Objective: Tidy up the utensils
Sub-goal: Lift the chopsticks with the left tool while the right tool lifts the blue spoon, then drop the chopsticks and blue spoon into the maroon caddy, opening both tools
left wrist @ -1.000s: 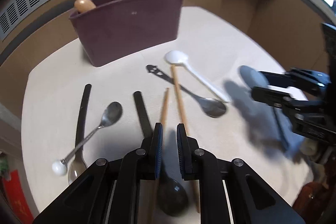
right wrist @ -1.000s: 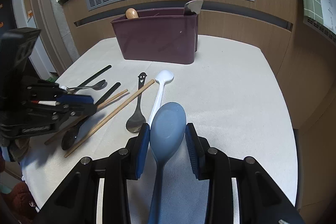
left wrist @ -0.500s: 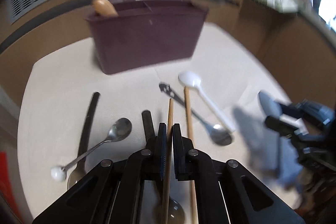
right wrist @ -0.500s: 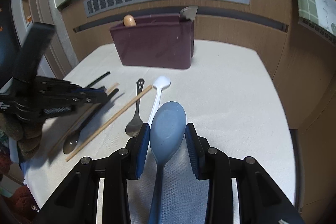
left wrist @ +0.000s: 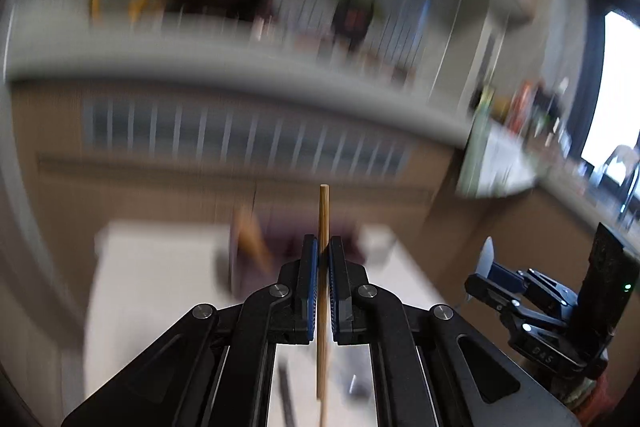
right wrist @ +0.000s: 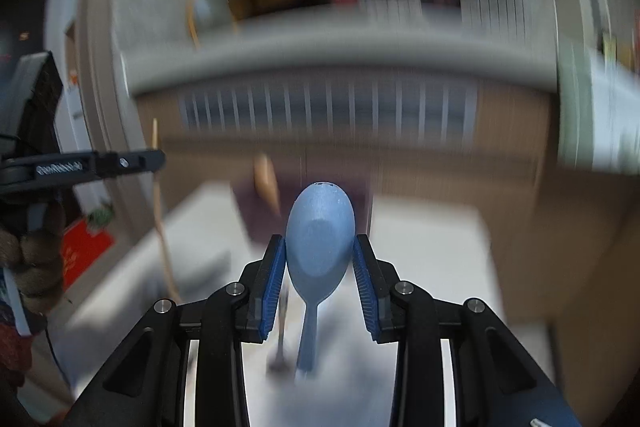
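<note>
Clamping a single wooden chopstick (left wrist: pixel 323 267), the left gripper (left wrist: pixel 323 251) has its blue pads pressed narrow against the stick, which runs upright through them with its blunt tip above the fingertips and its lower length hanging below over the white table (left wrist: pixel 160 287). Behind that tip sits the dark maroon utensil holder (left wrist: pixel 288 227), heavily blurred, with a wooden handle (left wrist: pixel 250 239) leaning out of its left end. To the right of the holder, the right gripper (left wrist: pixel 486 269) shows side-on. In its own view the right gripper (right wrist: pixel 320 251) holds a blue plastic spoon (right wrist: pixel 320 247) by the bowl, pads set wide on either edge, bowl facing the camera and the handle hanging down. The holder (right wrist: pixel 360 195) lies just behind the spoon's bowl; the left gripper (right wrist: pixel 156 159) with its chopstick (right wrist: pixel 160 219) is well to the holder's left.
</note>
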`<state>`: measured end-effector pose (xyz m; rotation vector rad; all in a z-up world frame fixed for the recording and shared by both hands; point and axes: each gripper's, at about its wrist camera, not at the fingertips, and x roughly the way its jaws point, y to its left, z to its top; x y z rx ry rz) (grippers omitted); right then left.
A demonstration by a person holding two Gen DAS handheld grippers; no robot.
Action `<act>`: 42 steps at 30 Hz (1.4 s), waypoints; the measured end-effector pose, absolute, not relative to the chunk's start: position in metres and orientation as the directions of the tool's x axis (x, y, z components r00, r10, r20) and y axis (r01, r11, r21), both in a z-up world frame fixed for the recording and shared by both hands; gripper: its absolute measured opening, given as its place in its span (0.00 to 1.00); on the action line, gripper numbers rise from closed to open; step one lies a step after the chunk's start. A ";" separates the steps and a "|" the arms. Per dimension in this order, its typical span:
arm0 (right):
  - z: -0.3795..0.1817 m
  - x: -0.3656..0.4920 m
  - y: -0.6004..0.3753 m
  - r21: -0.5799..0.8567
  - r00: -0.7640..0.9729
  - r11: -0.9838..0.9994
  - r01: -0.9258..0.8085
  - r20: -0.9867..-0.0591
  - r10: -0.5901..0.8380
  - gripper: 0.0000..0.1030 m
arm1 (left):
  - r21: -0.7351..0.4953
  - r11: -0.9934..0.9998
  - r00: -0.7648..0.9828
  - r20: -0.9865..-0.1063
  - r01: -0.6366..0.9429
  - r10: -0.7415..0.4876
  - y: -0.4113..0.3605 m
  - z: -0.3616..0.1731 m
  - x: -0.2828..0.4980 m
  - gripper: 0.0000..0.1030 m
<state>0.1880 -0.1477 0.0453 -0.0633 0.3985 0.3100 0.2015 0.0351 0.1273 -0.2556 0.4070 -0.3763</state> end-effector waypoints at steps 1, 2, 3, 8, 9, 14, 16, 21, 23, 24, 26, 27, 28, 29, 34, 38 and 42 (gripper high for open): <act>0.075 0.191 -0.144 -0.028 0.898 0.948 -0.317 -0.330 0.291 0.31 | -0.299 0.902 0.873 -0.284 0.312 -0.396 0.035 0.146 0.203 0.05; 0.096 0.194 -0.141 -0.049 0.913 0.947 -0.317 -0.287 0.290 0.31 | -0.280 0.907 0.893 -0.238 0.314 -0.382 0.035 0.164 0.206 0.05; 0.119 0.199 -0.137 -0.073 0.928 0.949 -0.307 -0.243 0.281 0.31 | -0.265 0.916 0.913 -0.195 0.303 -0.358 0.035 0.181 0.212 0.05; 0.174 0.243 -0.122 -0.088 0.951 0.956 -0.279 -0.160 0.263 0.31 | -0.235 0.937 0.952 -0.103 0.259 -0.289 0.039 0.213 0.246 0.05; 0.174 0.252 -0.120 -0.083 0.953 0.958 -0.275 -0.157 0.260 0.31 | -0.228 0.941 0.956 -0.094 0.252 -0.278 0.039 0.212 0.254 0.05; 0.140 0.295 -0.106 -0.068 0.940 0.959 -0.275 -0.229 0.253 0.31 | -0.262 0.937 0.950 -0.147 0.232 -0.276 0.039 0.184 0.294 0.05; 0.116 0.310 -0.103 -0.057 0.927 0.960 -0.274 -0.280 0.248 0.31 | -0.282 0.933 0.942 -0.186 0.221 -0.280 0.039 0.165 0.305 0.05; 0.065 0.338 -0.098 -0.038 0.890 0.963 -0.266 -0.393 0.231 0.31 | -0.314 0.928 0.917 -0.274 0.201 -0.291 0.034 0.120 0.329 0.05; 0.051 0.345 -0.096 -0.044 0.882 0.964 -0.262 -0.417 0.220 0.31 | -0.322 0.926 0.904 -0.305 0.197 -0.298 0.030 0.107 0.337 0.05; 0.042 0.349 -0.095 -0.044 0.872 0.964 -0.264 -0.438 0.219 0.31 | -0.327 0.925 0.896 -0.326 0.193 -0.302 0.028 0.099 0.340 0.05; 0.030 0.353 -0.094 -0.036 0.854 0.962 -0.269 -0.471 0.221 0.31 | -0.335 0.922 0.880 -0.357 0.193 -0.314 0.024 0.085 0.345 0.05; 0.023 0.355 -0.093 -0.030 0.840 0.961 -0.274 -0.494 0.224 0.31 | -0.339 0.920 0.869 -0.373 0.197 -0.324 0.022 0.078 0.347 0.05; 0.017 0.358 -0.094 -0.019 0.822 0.960 -0.281 -0.521 0.230 0.32 | -0.344 0.918 0.858 -0.391 0.198 -0.332 0.021 0.072 0.348 0.06; 0.012 0.360 -0.094 -0.005 0.803 0.958 -0.288 -0.545 0.239 0.32 | -0.351 0.914 0.846 -0.408 0.202 -0.344 0.019 0.066 0.350 0.07; -0.005 0.360 -0.102 0.063 0.758 0.948 -0.313 -0.584 0.289 0.34 | -0.396 0.889 0.802 -0.439 0.232 -0.405 0.016 0.043 0.347 0.24; 0.002 0.334 -0.110 0.046 0.799 0.951 -0.304 -0.531 0.281 0.34 | -0.408 0.897 0.813 -0.455 0.172 -0.362 0.030 0.038 0.328 0.26; 0.011 0.304 -0.117 0.025 0.821 0.953 -0.303 -0.501 0.275 0.36 | -0.364 0.926 0.819 -0.498 0.100 -0.284 0.051 0.026 0.295 0.27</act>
